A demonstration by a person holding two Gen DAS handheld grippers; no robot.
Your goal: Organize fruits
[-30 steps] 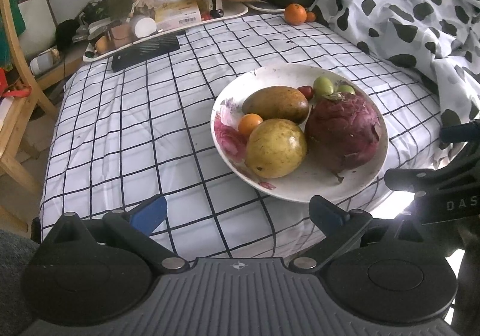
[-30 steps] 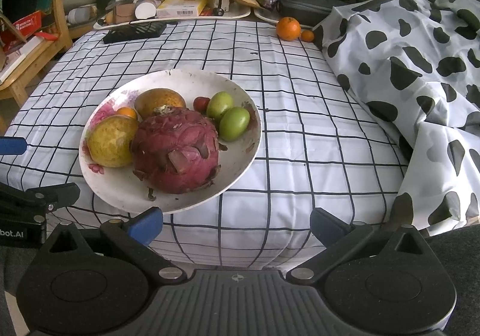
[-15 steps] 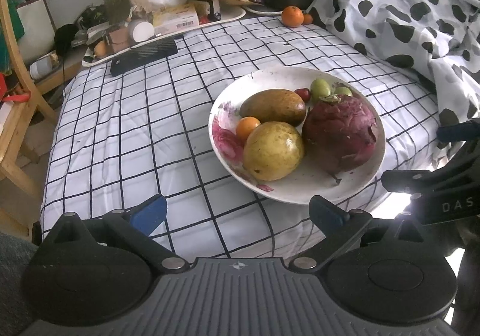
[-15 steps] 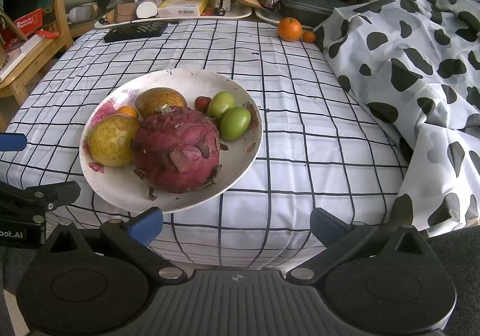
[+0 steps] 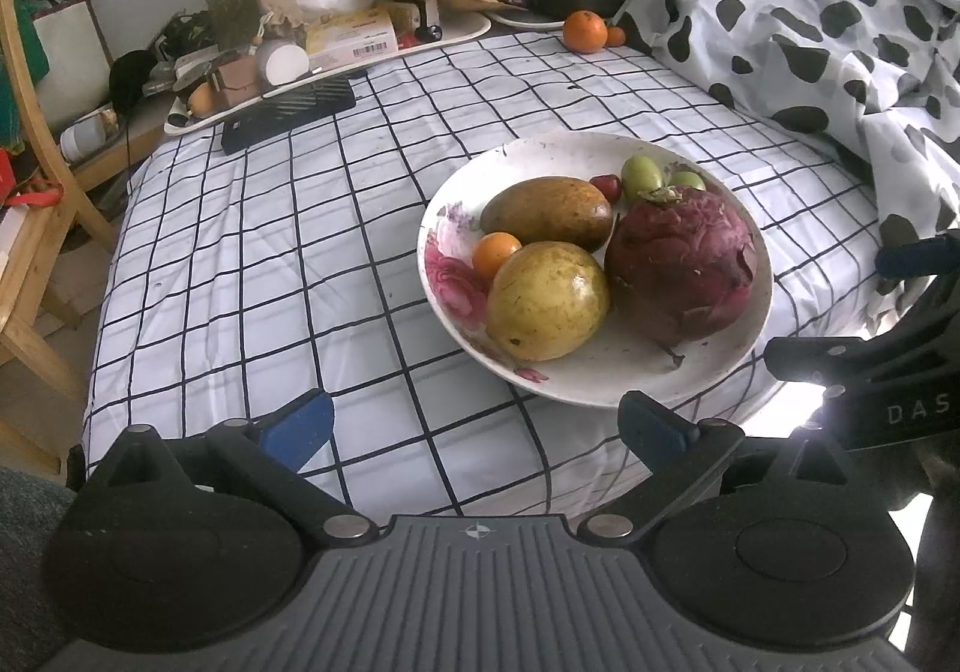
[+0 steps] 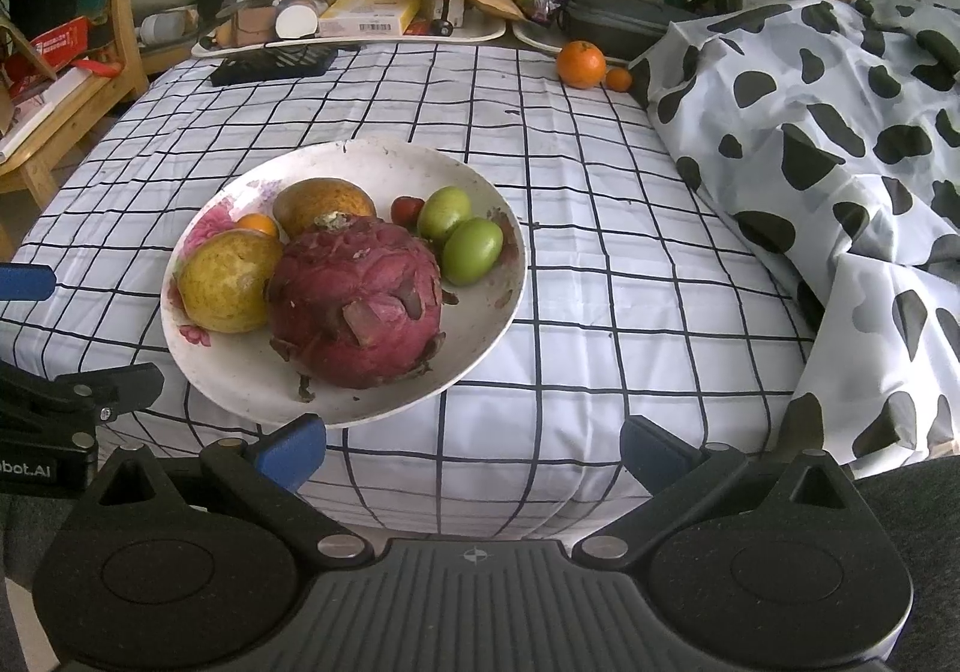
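Observation:
A white floral plate (image 5: 708,372) (image 6: 480,174) sits near the front edge of the checked tablecloth. It holds a red dragon fruit (image 5: 681,264) (image 6: 357,303), two yellow-brown round fruits (image 5: 546,300) (image 6: 225,288), a small orange (image 5: 495,252), a small red fruit (image 6: 408,209) and two green fruits (image 6: 471,251). An orange (image 5: 585,31) (image 6: 580,64) with a smaller one beside it lies at the table's far edge. My left gripper (image 5: 477,426) and right gripper (image 6: 471,447) are both open and empty, just in front of the plate.
A cow-print cloth (image 6: 840,162) is heaped on the right. A white tray of clutter (image 5: 360,42) and a black ribbed object (image 5: 288,111) lie at the far left. A wooden chair (image 5: 24,192) stands left of the table.
Both grippers stay open and almost still; the views shift only slightly toward the plate.

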